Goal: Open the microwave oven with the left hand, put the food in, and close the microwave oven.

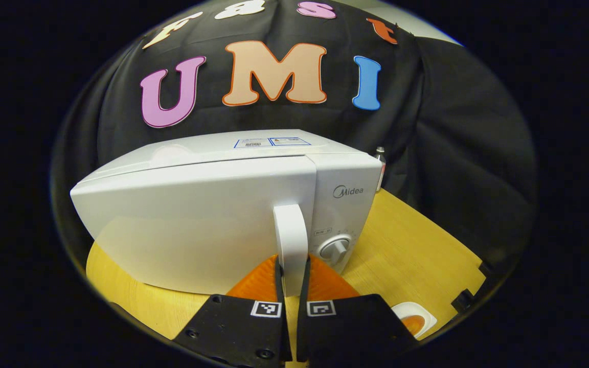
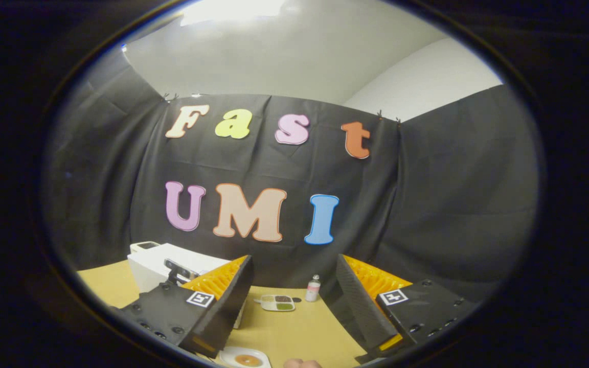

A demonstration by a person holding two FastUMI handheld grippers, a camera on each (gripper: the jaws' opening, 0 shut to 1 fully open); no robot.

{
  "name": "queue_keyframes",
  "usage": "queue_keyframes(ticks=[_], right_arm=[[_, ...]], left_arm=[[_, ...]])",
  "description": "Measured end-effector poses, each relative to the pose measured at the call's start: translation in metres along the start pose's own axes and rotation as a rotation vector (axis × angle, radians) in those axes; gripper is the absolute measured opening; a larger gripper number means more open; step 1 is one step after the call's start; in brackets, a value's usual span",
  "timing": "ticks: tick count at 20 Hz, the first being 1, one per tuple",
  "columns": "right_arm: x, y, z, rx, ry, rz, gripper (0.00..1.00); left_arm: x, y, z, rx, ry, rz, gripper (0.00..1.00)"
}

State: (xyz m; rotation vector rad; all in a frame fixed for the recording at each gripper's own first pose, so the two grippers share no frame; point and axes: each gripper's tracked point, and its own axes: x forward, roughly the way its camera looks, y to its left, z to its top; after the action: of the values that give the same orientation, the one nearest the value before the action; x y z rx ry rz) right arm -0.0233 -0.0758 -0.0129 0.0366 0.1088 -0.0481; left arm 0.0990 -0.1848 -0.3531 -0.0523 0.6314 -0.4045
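Up close, we see the left tool clenched on the microwave oven's white vertical door handle, its two fingers pressed against either side of the handle's lower end. The door appears shut or nearly so; the oven stands on the yellow wooden table, with a round dial just right of the handle. In the right gripper view, we find the right tool spread wide and holding nothing above the table. The food sits on a white plate beneath it, with a divided tray and a small bottle farther back.
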Motion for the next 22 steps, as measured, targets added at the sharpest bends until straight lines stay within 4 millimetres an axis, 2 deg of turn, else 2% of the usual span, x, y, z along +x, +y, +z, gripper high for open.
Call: queue_keyframes(ticks=[2,4,5,8,11,13,14,17,22], right_arm=[[0.001,0.001,0.0,-0.016,0.0,-0.001,0.97],[0.002,0.0,-0.003,-0.019,-0.004,-0.005,0.97],[0.003,0.001,-0.006,-0.015,-0.001,-0.005,1.0],[0.007,0.009,-0.024,0.012,0.032,0.016,0.97],[0.011,0.025,-0.04,0.045,0.071,0.057,0.97],[0.012,0.036,-0.047,0.058,0.087,0.078,1.0],[0.013,0.041,-0.053,0.064,0.094,0.086,0.97],[0.01,0.058,-0.067,0.093,0.125,0.103,0.97],[0.004,0.082,-0.098,0.078,0.141,0.127,0.97]], left_arm=[[-0.008,-0.002,-0.011,-0.005,0.023,-0.008,0.04],[-0.035,-0.005,-0.012,0.012,-0.024,-0.036,0.03],[-0.051,-0.005,-0.023,0.021,-0.021,-0.043,0.03],[-0.094,-0.001,-0.043,0.014,-0.01,-0.06,0.02],[-0.135,0.011,-0.062,0.018,0.001,-0.052,0.03],[-0.159,0.021,-0.073,0.022,0.012,-0.032,0.03],[-0.169,0.028,-0.077,0.012,0.014,-0.023,0.03],[-0.2,0.047,-0.092,0.003,0.03,0.024,0.04],[-0.24,0.089,-0.111,0.005,0.052,0.123,0.15]])
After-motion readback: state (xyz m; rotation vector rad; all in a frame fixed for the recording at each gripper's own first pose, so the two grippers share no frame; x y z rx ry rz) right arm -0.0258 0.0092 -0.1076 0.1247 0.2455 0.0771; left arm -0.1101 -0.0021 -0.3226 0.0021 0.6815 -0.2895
